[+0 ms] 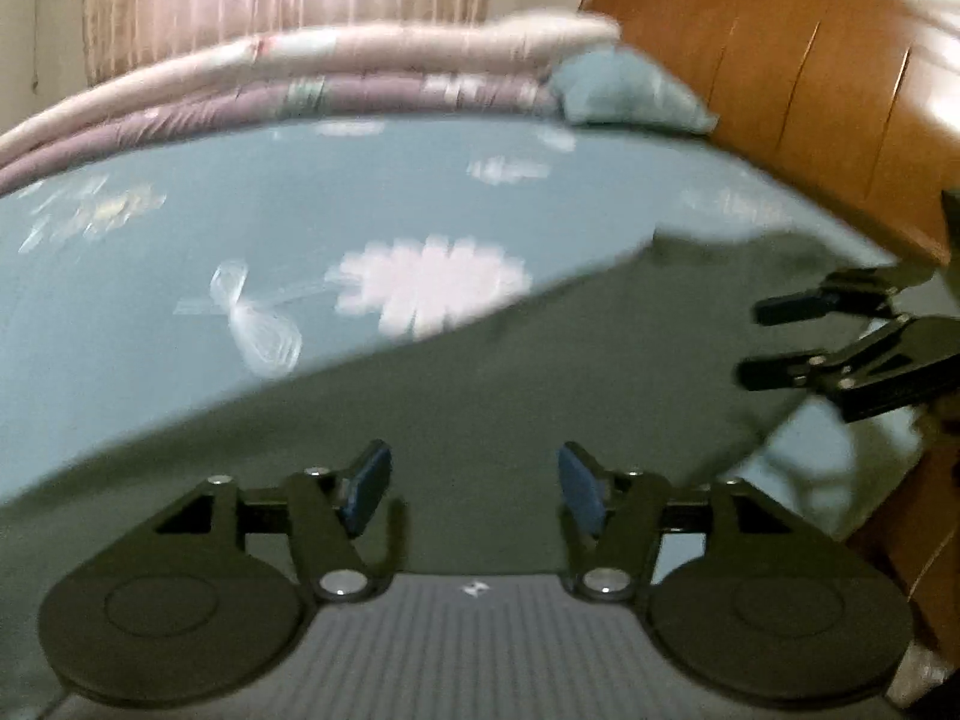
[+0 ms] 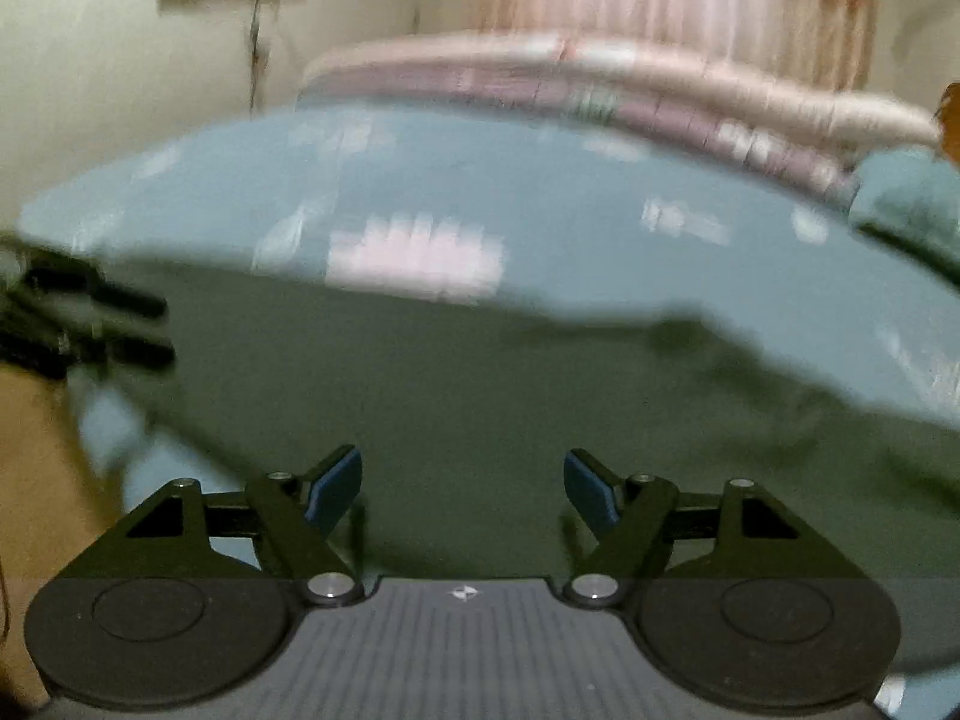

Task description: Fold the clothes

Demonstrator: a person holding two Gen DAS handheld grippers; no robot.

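Observation:
A dark olive-green garment [image 1: 480,396] lies spread flat on the blue patterned bedsheet [image 1: 180,252]. My left gripper [image 1: 474,489] hovers over its near part, jaws open, blue pads [image 1: 367,483] apart with only cloth below them. The right gripper [image 1: 756,339] shows at the right edge of the left wrist view, open above the garment's edge. In the right wrist view the same garment [image 2: 480,396] fills the middle, and my right gripper [image 2: 462,486] stands open over it with nothing between its pads. The left gripper [image 2: 162,327] appears blurred at the left there, jaws apart.
Folded pink and mauve quilts [image 1: 312,78] are stacked along the bed's far side, with a blue pillow [image 1: 624,90] beside them. A wooden headboard [image 1: 780,84] stands at the right. Striped curtains [image 2: 660,6] hang behind the bed.

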